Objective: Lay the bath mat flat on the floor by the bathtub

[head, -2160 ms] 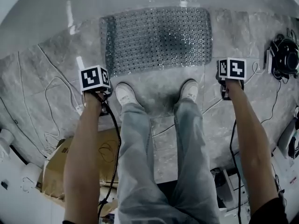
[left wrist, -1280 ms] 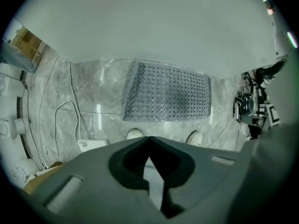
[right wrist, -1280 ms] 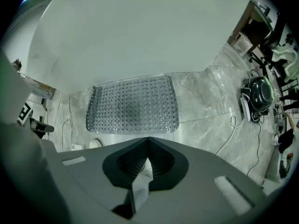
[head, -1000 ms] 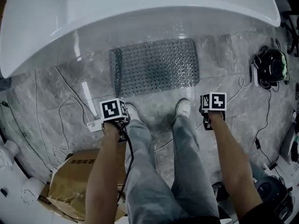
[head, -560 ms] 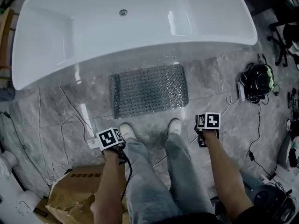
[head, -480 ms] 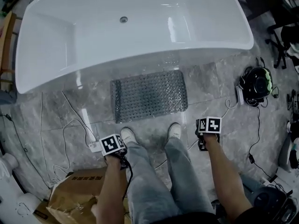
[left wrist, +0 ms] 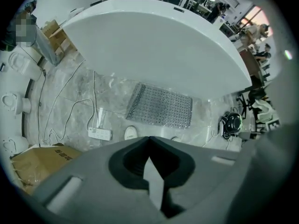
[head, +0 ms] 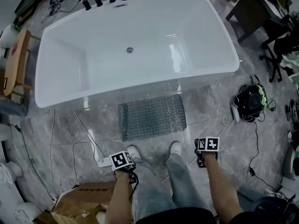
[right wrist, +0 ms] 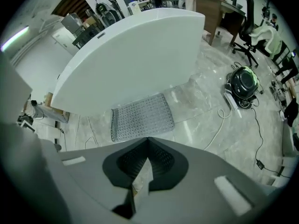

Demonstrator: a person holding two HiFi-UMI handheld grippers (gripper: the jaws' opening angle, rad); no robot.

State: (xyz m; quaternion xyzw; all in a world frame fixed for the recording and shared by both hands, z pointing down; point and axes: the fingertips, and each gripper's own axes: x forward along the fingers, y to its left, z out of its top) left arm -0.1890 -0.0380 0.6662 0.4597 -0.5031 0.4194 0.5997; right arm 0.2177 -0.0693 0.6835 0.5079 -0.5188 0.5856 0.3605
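The grey studded bath mat (head: 153, 117) lies flat on the marble floor right beside the white bathtub (head: 135, 45). It also shows as a flat mat (left wrist: 161, 106) in the left gripper view and as the mat (right wrist: 141, 117) in the right gripper view. My left gripper (head: 125, 168) hangs beside the person's left shoe, well clear of the mat, shut and empty. My right gripper (head: 203, 157) hangs beside the right shoe, also shut with nothing in it. Both point down at the floor.
A white power strip (head: 103, 162) with cables lies on the floor at the left. A cardboard box (head: 79, 204) sits at the lower left. A round black device (head: 250, 99) with cords lies at the right. The person's white shoes (head: 134, 152) stand just short of the mat.
The view has risen and pulled back: the whole bathtub now shows and the mat looks smaller. Both grippers have lifted with the person, staying shut and empty. The mat has not moved.
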